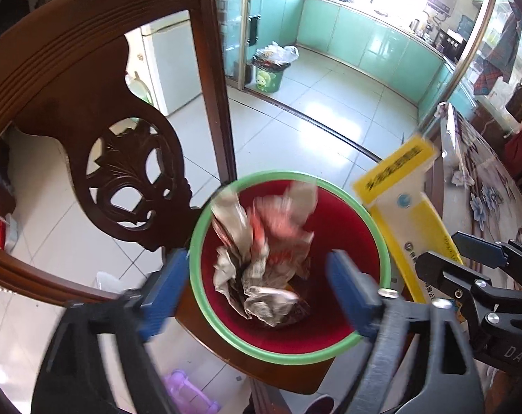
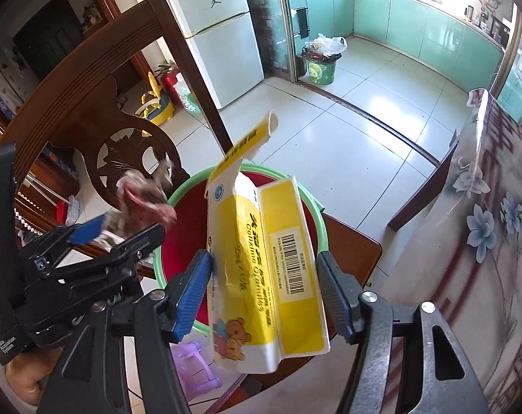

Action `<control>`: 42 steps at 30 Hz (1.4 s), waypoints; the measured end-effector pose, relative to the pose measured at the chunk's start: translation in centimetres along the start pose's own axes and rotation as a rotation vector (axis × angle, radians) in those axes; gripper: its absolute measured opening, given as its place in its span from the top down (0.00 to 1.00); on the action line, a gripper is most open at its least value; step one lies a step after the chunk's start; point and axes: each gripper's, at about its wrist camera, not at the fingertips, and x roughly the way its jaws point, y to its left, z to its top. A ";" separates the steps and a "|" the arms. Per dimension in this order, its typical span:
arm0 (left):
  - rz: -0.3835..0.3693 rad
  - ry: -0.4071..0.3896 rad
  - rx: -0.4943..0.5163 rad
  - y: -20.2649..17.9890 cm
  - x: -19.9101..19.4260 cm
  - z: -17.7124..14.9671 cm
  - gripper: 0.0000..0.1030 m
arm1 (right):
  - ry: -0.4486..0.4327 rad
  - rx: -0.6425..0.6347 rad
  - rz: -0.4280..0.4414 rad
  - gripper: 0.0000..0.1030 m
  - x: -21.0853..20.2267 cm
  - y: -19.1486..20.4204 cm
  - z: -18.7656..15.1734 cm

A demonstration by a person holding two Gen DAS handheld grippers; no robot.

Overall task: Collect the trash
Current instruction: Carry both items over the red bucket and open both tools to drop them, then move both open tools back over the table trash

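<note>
Paper (image 1: 261,255) drops into the bin (image 1: 198,241) beneath my wide-open left hand-held gripper (image 1: 257,293); right hand-held gripper (image 2: 264,293) loosely brackets the box (image 2: 264,262), long axis pointing far, over the bin's right rim.

— Could anything be read on the yellow carton (image 2: 267,276)?

— Latin letters ran along its side, something like "Cefixime Granules", beside larger Chinese characters I could not make out. A white label carried a barcode (image 2: 291,265) with digits too small to read, and there was a round blue-green logo near the torn end.

— Anything elsewhere?

— The fridge (image 2: 214,31) bore two Jumpman silhouettes. The right tongs (image 1: 468,258), seen from the left wrist camera, showed "DAS" on the black body. The rest was blurred.
</note>
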 end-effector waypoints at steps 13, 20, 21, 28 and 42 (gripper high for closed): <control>0.027 -0.017 -0.040 0.8 -1.0 -0.1 0.04 | -0.107 0.006 -0.002 0.34 -1.6 0.8 0.4; 0.042 -0.035 -0.045 0.7 -1.9 -0.2 0.04 | -0.123 0.037 0.091 0.21 -1.9 1.0 0.1; 0.044 -0.039 -0.044 0.6 -2.1 -0.3 0.04 | -0.118 0.043 0.096 0.21 -2.0 1.0 0.0; 0.030 -0.082 0.014 -1.7 -4.9 -0.7 0.04 | -0.219 0.087 0.032 0.21 -8.4 -1.2 -2.6; -0.246 -0.103 0.296 -18.5 -11.1 -5.9 0.04 | -0.291 0.410 -0.303 0.21 -27.6 -17.0 -21.4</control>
